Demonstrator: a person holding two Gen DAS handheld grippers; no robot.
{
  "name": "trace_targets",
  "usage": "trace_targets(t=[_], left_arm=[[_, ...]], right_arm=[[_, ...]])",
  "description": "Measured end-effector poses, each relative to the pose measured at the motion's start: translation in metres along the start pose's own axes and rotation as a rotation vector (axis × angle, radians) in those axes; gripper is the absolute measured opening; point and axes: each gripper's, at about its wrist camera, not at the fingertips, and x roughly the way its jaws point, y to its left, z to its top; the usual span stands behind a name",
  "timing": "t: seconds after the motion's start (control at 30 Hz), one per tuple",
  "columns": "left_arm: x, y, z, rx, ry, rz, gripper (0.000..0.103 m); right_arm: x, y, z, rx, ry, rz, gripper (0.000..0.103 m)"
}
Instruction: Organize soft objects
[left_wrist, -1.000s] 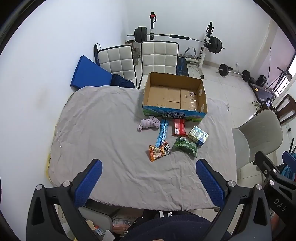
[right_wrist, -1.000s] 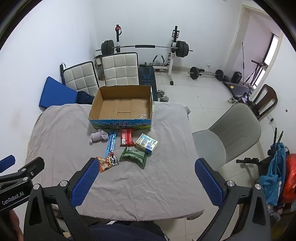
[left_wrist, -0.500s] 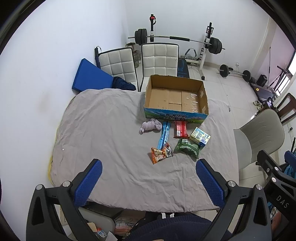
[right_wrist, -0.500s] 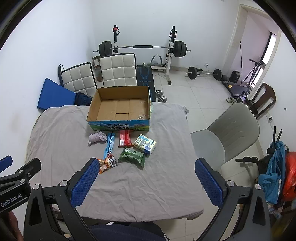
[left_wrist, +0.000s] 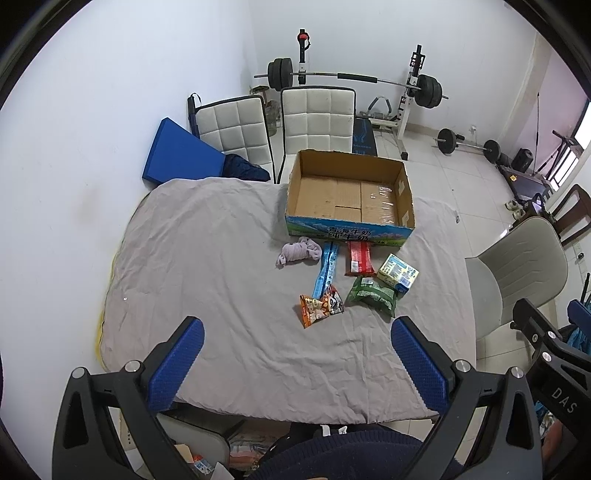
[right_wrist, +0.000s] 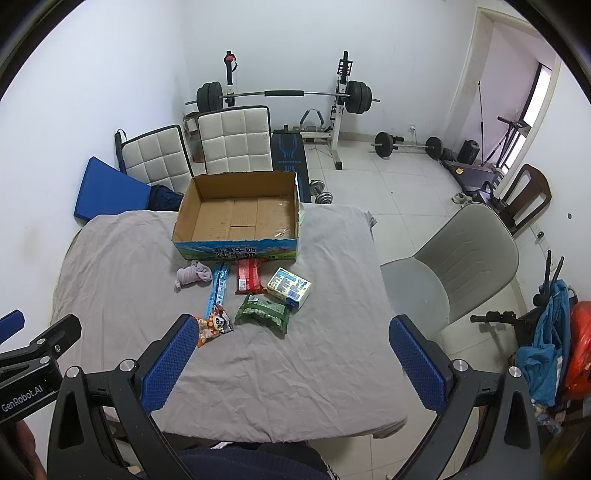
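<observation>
Presently: left gripper (left_wrist: 297, 354) and right gripper (right_wrist: 291, 352) both spread wide, empty, above the near table (left_wrist: 207, 258) edge. Lilac cloth (left_wrist: 297, 252) lies just before the open box (left_wrist: 349, 199) — snack packets (left_wrist: 364, 293) beside it.

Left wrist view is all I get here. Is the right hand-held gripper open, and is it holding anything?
Observer: The right hand-held gripper is open, with nothing between its fingers.
Operator: Which item lies nearest to it?
Observer: The orange snack packet. The gripper's left finger hides one corner of it.
Operator: Is anything on the floor behind the box?
Observer: A pair of dumbbells lies just past the far right corner of the cardboard box.
</observation>
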Motion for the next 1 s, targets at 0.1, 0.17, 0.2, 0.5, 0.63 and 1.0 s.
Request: trace_targets(t=[0.1,0.17,0.2,0.5,0.63,1.0], left_arm=[[-0.001,-0.003,0.001,0.003,-0.006,-0.003,0.103],[-0.002,-0.005,0.000,0.004,-0.012,-0.002,0.103],[-0.002,-0.005,0.000,0.003,-0.014,-0.006,0.103],[-0.005,-0.010,-0.001,0.000,-0.035,-0.013,0.103],[-0.007,-0.013,-0.002,-0.003,-0.053,-0.012,0.103],[-0.013,-0.020,-0.005,-0.001,-0.071,-0.017,0.103]], right_arm=[[0.000,-0.002,-0.001,0.000,-0.002,0.001,0.103],[0.000,-0.004,0.000,0.003,-0.005,0.001,0.103],[-0.001,-0.004,0.000,0.003,-0.007,-0.001,0.103],[-0.001,-0.007,-0.003,0.003,-0.020,-0.010,0.103],[-0.003,-0.009,-0.003,0.005,-0.031,-0.008,0.103],[-0.010,-0.014,-0.005,0.014,-0.053,-0.006,0.103]])
